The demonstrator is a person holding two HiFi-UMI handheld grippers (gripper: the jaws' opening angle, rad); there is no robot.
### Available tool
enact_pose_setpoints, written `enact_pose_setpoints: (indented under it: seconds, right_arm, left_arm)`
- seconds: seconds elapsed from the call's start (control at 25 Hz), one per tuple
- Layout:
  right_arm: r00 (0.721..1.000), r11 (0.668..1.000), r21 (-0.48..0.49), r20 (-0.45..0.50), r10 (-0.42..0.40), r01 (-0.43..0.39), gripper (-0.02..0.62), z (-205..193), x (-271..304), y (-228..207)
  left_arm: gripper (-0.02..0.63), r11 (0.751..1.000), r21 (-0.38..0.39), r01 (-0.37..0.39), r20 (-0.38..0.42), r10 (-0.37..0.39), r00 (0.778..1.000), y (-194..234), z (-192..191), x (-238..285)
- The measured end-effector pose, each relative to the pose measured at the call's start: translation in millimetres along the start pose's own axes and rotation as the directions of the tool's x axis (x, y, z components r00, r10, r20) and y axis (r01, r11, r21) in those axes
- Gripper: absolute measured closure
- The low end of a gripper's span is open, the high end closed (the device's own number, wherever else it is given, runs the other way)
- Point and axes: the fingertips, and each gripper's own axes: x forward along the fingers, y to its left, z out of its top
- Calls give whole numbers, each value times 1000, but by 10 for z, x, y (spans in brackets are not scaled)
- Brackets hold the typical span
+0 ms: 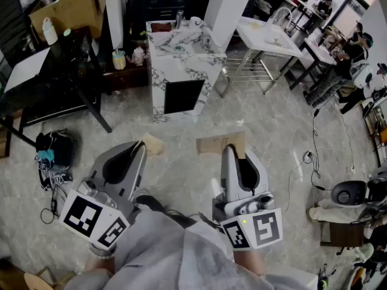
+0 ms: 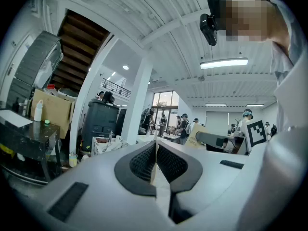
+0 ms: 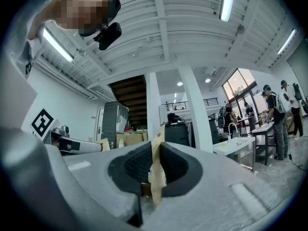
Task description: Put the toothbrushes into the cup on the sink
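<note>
The left gripper (image 1: 143, 145) and right gripper (image 1: 233, 150) each pinch what looks like a brown card (image 1: 217, 144), so neither could grab a toothbrush.

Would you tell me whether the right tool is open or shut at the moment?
Shut on a cardboard piece: in the right gripper view, both pads of the right tool press against it.

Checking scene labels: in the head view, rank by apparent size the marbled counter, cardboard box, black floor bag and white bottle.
1. marbled counter
2. cardboard box
3. black bag
4. white bottle
Box over bag is unsure: the bag lies nearer the camera.
</note>
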Motion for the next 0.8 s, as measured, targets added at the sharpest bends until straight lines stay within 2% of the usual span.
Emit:
enact_pose_setpoints:
  seconds: [0.48,0.8]
  right_arm:
    - [1000,1000,6,-8,7,-7,557,3,24,7]
    - [999,998,50,-22,-33,34,557,-78,-86,-127]
  left_arm:
    - [600,1000,3,13,-1,-13,1000,-37,28,1]
    - [600,999,-4,49,8,-49,999,-156,-38,21]
